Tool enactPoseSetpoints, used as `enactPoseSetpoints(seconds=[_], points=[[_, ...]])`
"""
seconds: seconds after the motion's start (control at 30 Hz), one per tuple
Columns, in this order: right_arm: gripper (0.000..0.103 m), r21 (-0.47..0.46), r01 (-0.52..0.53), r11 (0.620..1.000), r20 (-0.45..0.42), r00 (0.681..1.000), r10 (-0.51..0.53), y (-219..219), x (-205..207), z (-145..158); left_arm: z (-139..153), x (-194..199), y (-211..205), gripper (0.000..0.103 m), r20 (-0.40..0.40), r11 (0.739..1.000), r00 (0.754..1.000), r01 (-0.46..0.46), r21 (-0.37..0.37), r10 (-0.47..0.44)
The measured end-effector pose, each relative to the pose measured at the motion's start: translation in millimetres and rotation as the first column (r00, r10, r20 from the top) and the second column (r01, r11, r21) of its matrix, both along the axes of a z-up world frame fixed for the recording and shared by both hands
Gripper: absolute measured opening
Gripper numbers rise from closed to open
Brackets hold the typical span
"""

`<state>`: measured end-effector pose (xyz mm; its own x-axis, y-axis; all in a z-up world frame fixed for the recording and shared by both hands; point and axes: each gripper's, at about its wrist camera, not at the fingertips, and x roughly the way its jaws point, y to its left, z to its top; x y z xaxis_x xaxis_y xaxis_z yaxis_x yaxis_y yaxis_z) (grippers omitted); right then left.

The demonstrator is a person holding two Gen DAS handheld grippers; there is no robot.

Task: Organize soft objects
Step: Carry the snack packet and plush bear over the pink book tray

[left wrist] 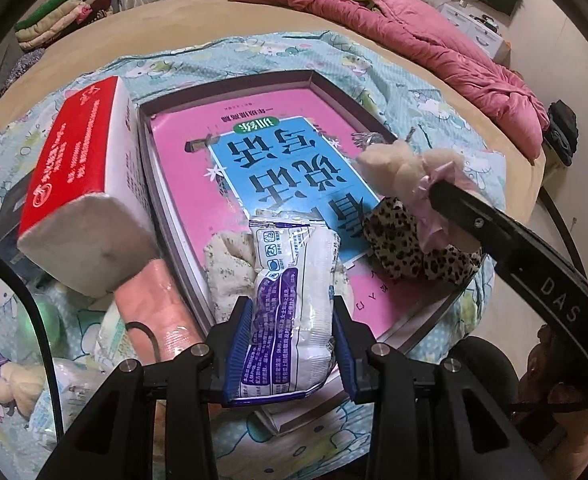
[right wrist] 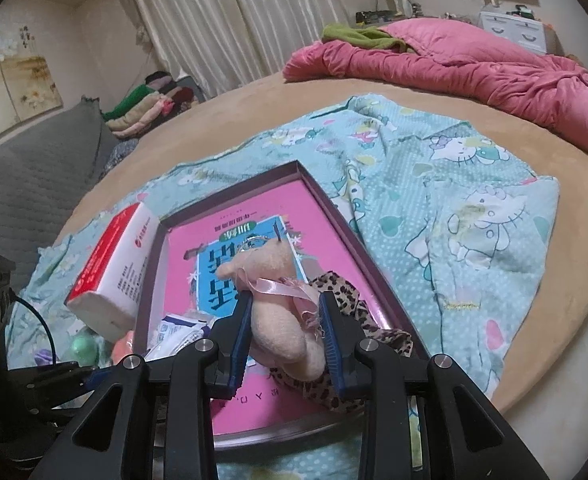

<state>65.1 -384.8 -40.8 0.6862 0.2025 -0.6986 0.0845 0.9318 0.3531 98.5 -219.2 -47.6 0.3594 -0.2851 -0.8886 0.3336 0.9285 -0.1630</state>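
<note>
**Two soft things held over the tray**

We hold a white packet [left wrist: 294,304] with our left gripper [left wrist: 289,344]. Its jaws are squeezed on the packet from both sides. The packet has purple and blue print and hangs over the near edge of the tray [left wrist: 229,92]. Just behind it a flowery cloth [left wrist: 229,268] lies on the tray's pink floor.

We hold a small plush bear [right wrist: 281,320] with our right gripper [right wrist: 285,340]. The jaws press on its soft body, and a pink ribbon [right wrist: 277,286] is tied around it. The bear is above the near right part of the tray. Under it a leopard-print cloth [right wrist: 346,304] lies by the tray's right edge.

A red and white tissue pack [left wrist: 81,184] leans on the tray's left edge. The tray sits on a blue cartoon blanket [right wrist: 454,208] on the bed [right wrist: 574,280]. A pink quilt [right wrist: 474,68] is piled at the far edge of the bed.
</note>
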Motion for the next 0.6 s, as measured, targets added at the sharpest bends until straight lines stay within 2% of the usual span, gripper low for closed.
enactPoseSetpoints(seconds=[0.6], points=[[0.038, -0.038, -0.095, 0.995, -0.096, 0.991, 0.091, 22.7, 11.8, -18.9, -5.1, 2.4, -1.6, 0.039, -0.009, 1.000, 1.000, 0.003, -0.005, -0.004]])
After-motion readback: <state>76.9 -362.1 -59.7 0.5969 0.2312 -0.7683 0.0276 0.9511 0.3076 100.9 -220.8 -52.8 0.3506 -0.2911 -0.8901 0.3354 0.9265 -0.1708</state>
